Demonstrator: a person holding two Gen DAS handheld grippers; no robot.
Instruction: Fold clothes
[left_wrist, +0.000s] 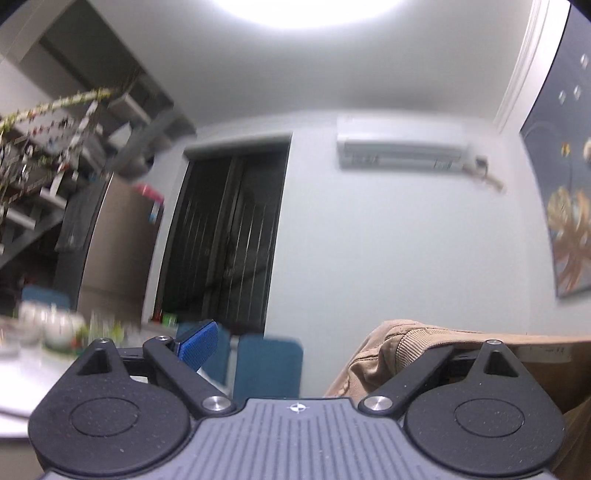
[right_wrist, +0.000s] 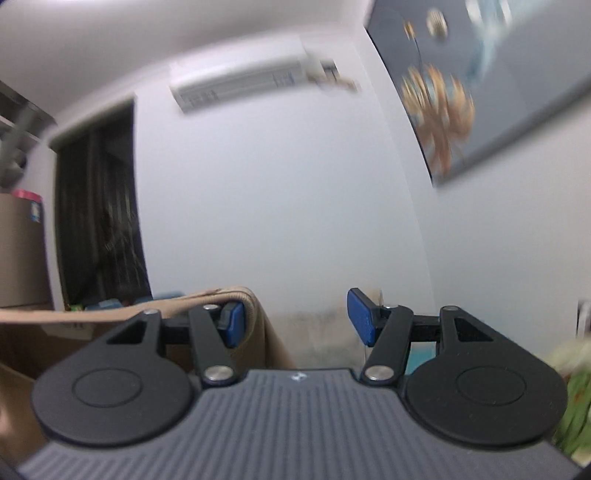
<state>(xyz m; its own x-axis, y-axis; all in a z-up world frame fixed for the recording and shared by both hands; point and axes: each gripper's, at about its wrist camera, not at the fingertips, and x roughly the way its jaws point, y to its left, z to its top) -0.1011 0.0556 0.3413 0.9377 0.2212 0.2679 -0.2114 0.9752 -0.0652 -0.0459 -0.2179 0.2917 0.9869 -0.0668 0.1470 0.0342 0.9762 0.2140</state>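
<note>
Tan garment (left_wrist: 399, 354) drapes over the left gripper's (left_wrist: 325, 343) right finger, hiding its pad; jaws wide apart, nothing pinched between them. In the right wrist view the same cloth (right_wrist: 255, 314) hangs over the right gripper's (right_wrist: 295, 317) left finger (right_wrist: 232, 325); jaws apart, gap bare.

Tan ribbed garment (left_wrist: 402, 347), blue gripper pads (right_wrist: 360, 319).

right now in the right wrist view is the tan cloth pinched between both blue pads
No: the tan cloth drapes over only one blue pad, and an empty gap separates it from the other.
</note>
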